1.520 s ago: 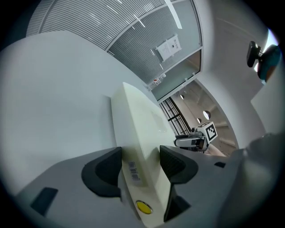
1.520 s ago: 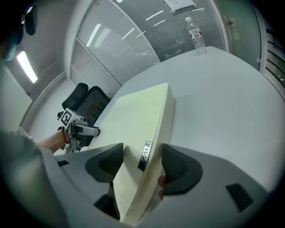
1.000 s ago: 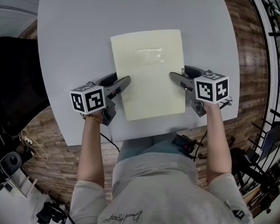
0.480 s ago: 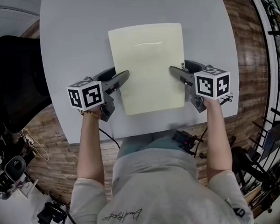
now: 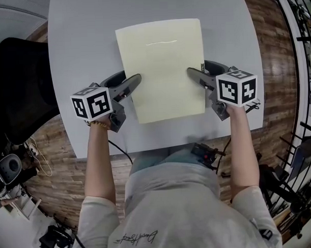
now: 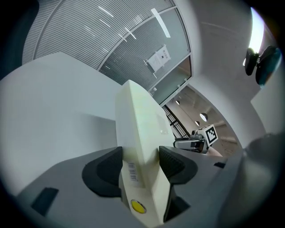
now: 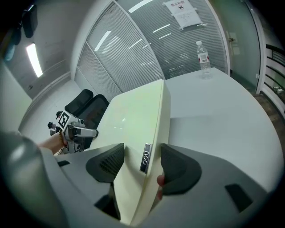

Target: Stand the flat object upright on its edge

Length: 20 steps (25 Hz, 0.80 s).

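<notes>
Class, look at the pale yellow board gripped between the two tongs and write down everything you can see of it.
The board is a thin, flat rectangle with rounded corners, pale yellow, smooth and slightly glossy, like plastic. One side edge carries a barcode sticker and a yellow dot, the other a small dark label. The left tongs and right tongs clamp these side edges. It hangs over the grey table, broad face towards the head camera; table contact cannot be told.

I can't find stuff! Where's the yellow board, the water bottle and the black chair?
yellow board (image 5: 164, 70): head view, middle of its flat face.
water bottle (image 7: 203, 59): right gripper view, its label.
black chair (image 7: 88, 105): right gripper view, its backrest.
</notes>
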### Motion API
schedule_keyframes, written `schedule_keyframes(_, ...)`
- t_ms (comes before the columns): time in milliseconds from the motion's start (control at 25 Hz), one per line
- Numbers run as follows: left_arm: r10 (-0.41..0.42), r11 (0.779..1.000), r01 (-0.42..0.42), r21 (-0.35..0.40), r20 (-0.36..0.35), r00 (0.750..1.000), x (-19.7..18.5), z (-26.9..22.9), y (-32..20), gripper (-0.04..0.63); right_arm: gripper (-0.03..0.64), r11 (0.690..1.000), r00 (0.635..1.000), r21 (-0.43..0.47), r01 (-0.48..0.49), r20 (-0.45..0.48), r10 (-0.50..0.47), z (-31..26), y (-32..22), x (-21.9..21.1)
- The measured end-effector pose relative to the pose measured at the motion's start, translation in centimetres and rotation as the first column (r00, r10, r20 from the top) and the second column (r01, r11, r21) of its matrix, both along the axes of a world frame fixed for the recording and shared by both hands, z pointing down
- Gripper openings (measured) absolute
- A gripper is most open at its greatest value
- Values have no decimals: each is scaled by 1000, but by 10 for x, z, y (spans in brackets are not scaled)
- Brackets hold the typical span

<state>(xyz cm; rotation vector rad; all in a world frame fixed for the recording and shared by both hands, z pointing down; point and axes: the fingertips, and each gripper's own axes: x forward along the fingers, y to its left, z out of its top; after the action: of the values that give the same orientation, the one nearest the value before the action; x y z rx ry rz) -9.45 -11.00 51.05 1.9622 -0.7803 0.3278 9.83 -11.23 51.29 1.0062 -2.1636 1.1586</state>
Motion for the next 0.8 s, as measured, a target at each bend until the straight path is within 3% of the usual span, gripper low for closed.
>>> schedule_keyframes(360, -5, 994, 3, 111, 17, 1000, 0, -24, -21, 270, 272, 994, 1000, 113, 2, -8, -1, -24, -23, 0)
schedule_keyframes(800, -22, 967, 11, 253, 43, 999, -7, -52, -47, 268, 270, 970, 1000, 243, 14, -26, -8, -51, -53, -7)
